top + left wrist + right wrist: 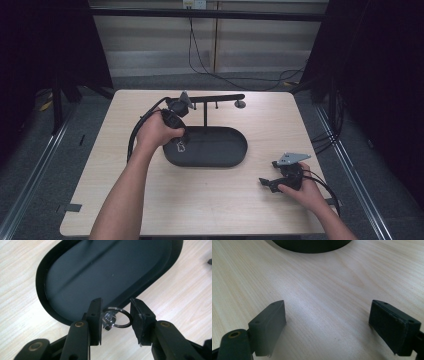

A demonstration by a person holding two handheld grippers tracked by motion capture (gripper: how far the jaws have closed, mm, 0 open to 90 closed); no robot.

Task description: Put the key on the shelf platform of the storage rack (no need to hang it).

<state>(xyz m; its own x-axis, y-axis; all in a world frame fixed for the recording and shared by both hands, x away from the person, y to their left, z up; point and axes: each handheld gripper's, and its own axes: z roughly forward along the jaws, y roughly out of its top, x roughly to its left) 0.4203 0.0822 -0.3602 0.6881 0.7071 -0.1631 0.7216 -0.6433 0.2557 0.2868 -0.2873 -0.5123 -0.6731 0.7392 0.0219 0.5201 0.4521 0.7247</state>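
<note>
Left tongs (116, 315): I see my jaws partly apart, with a key ring between them. The shiny lump of the ring sits against my left jaw; the wire loop reaches toward the right jaw, and I cannot tell whether it touches. I cannot tell if the ring is pinched or only resting there.

Key ring (117, 318): a thin metal loop with a small silver piece on it, right at my left tongs' tips, over the near rim of the tray. From above it shows as a small pale glint (181, 146) just under my left hand.

Tray (110, 267): a dark oval dish with a raised rim, spreading out ahead of my left tongs. From above (235, 155) it lies in the middle of the table, well off to the side of my right tongs.

Stand (205, 107): a thin black post with a crossbar rising from the tray's far side, just beyond my left hand (157, 131).

Right tongs (327, 325): I see the jaws wide apart with bare wood between them and nothing held. From above (267, 182) they sit low at the table's near right corner, in my right hand (305, 190).

Table (324, 285): pale wood grain under and ahead of my right tongs, the tray's dark edge far ahead.
</note>
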